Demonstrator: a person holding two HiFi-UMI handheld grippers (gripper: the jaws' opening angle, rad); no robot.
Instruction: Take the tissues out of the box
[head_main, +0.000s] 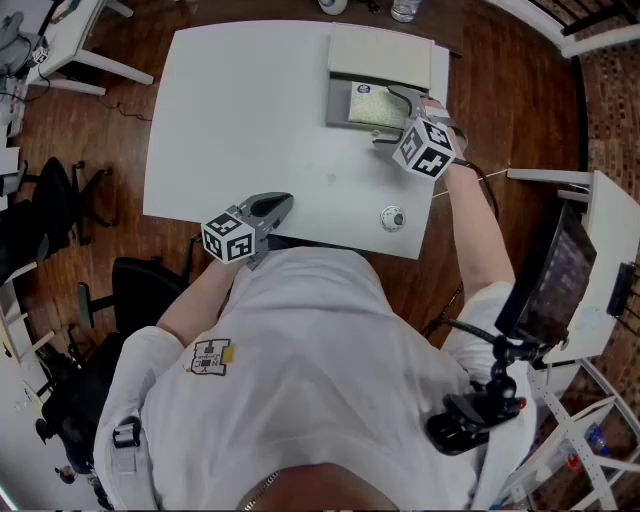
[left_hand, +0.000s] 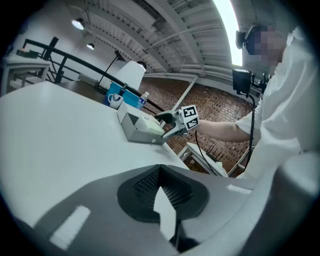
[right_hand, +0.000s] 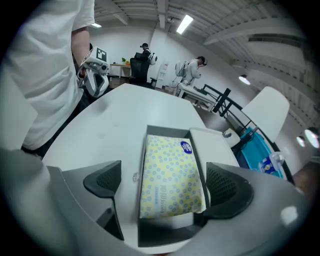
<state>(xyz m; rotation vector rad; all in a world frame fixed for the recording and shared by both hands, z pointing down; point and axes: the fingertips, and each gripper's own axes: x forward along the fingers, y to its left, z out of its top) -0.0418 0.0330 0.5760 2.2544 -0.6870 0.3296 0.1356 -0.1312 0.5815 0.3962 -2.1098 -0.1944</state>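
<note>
A grey box (head_main: 338, 100) stands open at the table's far side, its pale lid (head_main: 380, 55) folded back. Inside lies a pack of tissues (head_main: 372, 104), yellow with blue dots, seen again as the pack (right_hand: 170, 175) in the right gripper view. My right gripper (head_main: 392, 118) hovers at the box's near end, open wide, and in its own view the gripper (right_hand: 165, 186) has one jaw on each side of the pack without touching it. My left gripper (head_main: 262, 212) rests shut and empty at the table's front edge; its closed tip (left_hand: 162, 192) points toward the box (left_hand: 142, 131).
A small round metal object (head_main: 392, 218) lies on the white table (head_main: 250, 120) near the front right corner. Bottles stand beyond the far edge. A side desk with a screen (head_main: 565, 270) is at the right, and chairs (head_main: 60, 195) at the left.
</note>
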